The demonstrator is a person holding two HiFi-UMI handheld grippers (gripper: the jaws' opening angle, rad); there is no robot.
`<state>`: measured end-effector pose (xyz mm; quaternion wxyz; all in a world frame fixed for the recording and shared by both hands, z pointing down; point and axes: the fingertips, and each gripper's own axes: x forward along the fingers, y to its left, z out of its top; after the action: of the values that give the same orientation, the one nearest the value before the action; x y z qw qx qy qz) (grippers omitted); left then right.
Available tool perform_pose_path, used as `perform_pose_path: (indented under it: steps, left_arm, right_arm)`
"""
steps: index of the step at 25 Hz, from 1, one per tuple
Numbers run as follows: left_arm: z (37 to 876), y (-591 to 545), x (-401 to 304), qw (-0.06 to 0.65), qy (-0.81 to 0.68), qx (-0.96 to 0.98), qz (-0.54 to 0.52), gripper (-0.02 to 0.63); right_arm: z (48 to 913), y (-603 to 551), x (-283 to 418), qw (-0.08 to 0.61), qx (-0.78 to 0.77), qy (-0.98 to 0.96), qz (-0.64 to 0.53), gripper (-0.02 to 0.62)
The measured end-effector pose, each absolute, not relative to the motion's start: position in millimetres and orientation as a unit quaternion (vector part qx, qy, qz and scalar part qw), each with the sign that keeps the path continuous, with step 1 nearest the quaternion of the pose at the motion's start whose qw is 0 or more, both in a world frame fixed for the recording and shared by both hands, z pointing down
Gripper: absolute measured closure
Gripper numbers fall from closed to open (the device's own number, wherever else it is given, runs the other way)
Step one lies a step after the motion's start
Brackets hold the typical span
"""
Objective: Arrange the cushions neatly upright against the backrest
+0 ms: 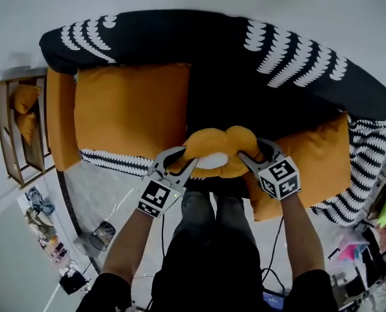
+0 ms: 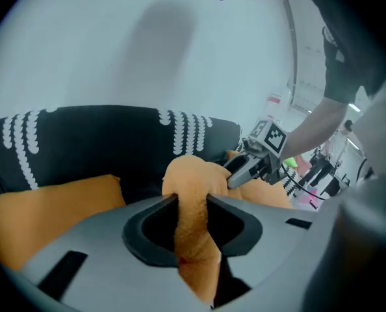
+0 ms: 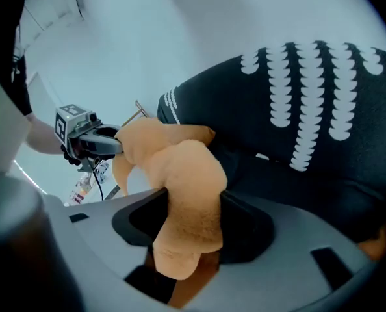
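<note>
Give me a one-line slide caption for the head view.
Both ends of the orange cushion pinched by the left claw and right claw over the black-and-orange sofa.

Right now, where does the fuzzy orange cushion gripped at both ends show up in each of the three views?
Head view: orange cushion low centre, bunched between the left gripper and the right gripper.
Left gripper view: centre, pinched in that gripper's jaws.
Right gripper view: centre, squeezed between that gripper's jaws.
Shared landmark: the black backrest with white marks, behind the cushion in all three.
</note>
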<state>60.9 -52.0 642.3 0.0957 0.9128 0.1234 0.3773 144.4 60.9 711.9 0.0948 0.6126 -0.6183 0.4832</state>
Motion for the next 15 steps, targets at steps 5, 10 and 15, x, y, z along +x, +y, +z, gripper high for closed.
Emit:
perform_pose_path:
  steps: [5, 10, 15]
  left_arm:
    - [614, -61, 106, 0.079, 0.157, 0.924, 0.34, 0.485]
    - [615, -71, 166, 0.065, 0.176, 0.93, 0.316, 0.479]
    - [629, -91, 203, 0.049, 0.169, 0.933, 0.315, 0.453]
  right_arm:
    - [669, 58, 189, 0.078, 0.679, -0.599, 0.418, 0.362]
    - [653, 57, 245, 0.08, 0.741, -0.555, 0.369, 0.364]
    - [656, 43, 275, 0.092, 0.777, -0.519, 0.345, 0.364]
